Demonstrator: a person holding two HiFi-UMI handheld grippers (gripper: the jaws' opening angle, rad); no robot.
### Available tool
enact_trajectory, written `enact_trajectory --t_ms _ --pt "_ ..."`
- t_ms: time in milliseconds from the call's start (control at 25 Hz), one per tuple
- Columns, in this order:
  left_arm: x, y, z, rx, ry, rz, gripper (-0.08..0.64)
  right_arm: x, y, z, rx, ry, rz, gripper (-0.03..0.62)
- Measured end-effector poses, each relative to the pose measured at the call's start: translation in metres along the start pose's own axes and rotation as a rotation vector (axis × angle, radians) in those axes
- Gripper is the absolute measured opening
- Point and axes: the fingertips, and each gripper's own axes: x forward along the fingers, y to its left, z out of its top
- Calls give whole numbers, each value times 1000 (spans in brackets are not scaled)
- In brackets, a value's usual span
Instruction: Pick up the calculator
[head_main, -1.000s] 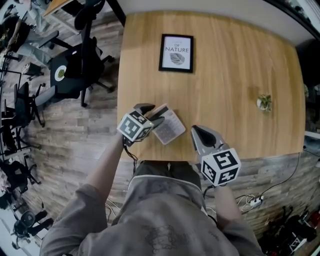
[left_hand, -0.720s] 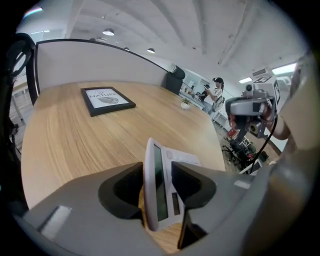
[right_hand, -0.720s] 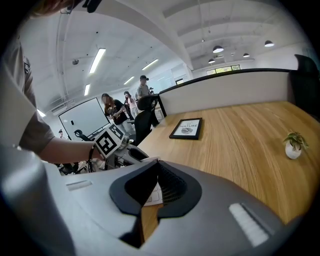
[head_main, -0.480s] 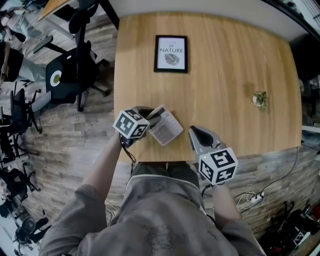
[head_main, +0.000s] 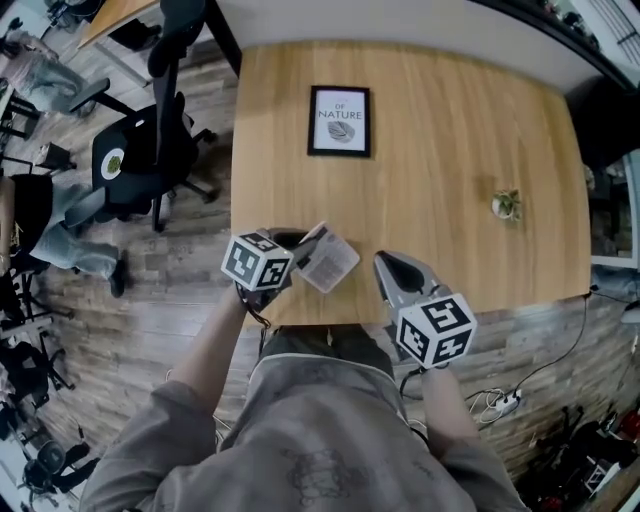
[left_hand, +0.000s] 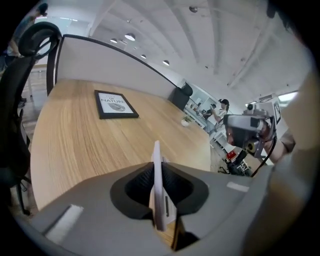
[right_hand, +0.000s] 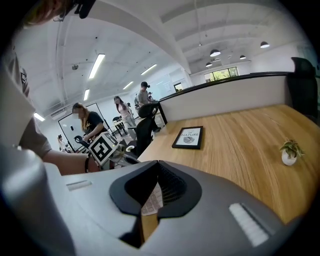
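The calculator (head_main: 330, 260), pale grey with rows of keys, is gripped at its left end by my left gripper (head_main: 303, 246) and hangs tilted just above the table's near edge. In the left gripper view the calculator (left_hand: 158, 187) stands edge-on between the jaws, which have just been closing and now press on it. My right gripper (head_main: 386, 263) sits to the right of the calculator, apart from it, shut with nothing in it. In the right gripper view the jaws of the right gripper (right_hand: 156, 167) meet at the tips, and the calculator's keys (right_hand: 150, 202) show through the gap behind them.
The wooden table (head_main: 450, 130) carries a black-framed print (head_main: 339, 121) at the far middle and a small potted plant (head_main: 505, 205) at the right. Office chairs (head_main: 150, 150) stand on the floor to the left. People stand in the background of the right gripper view.
The left gripper's jaws have shut on the calculator's left end. The calculator has come up off the table and tilted. Both grippers have risen slightly.
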Motion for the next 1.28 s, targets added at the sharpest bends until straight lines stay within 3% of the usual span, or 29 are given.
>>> enact_trajectory --t_ms 200,400,600,880,1280 --pt "-21 -2 15 65 -21 69 44 -13 4 21 -24 -31 -16 11" --pt "-63 -3 45 99 -96 144 44 -30 7 54 -21 -89 -35 11" --pt "-119 -12 84 83 -235 159 46 -55 30 111 -41 -217 -14 11" --pt "-204 -38 141 183 -433 234 46 -103 76 176 -137 -389 8 11" --pt "-316 -109 195 335 -691 329 46 -171 110 216 -239 -549 -21 11"
